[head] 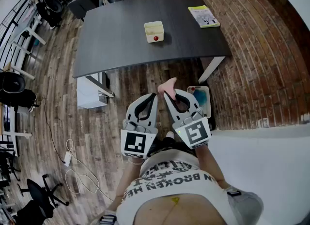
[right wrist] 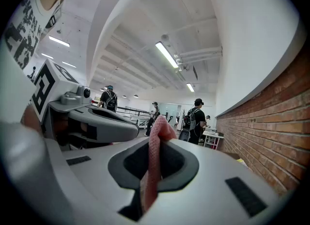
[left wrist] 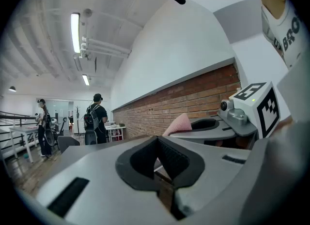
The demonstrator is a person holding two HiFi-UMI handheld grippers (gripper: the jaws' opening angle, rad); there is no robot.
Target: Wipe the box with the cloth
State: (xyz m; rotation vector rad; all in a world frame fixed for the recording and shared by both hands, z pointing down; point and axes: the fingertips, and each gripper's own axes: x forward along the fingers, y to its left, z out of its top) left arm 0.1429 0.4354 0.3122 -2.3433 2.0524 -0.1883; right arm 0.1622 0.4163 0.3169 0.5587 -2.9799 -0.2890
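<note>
While we stand back from the dark tabletop, both grippers point level in front of our body, over the wooden floor. Our right gripper has its fingers pinching the pink cloth, and a fold pokes out past the tips. Just beside it, our left gripper has its fingers pressed together with nothing between them. The cream box sits well apart from us, near the middle of the tabletop, with something small and red at its near rim. A yellow-green booklet lies by the far right corner, close to the brick wall.
</note>
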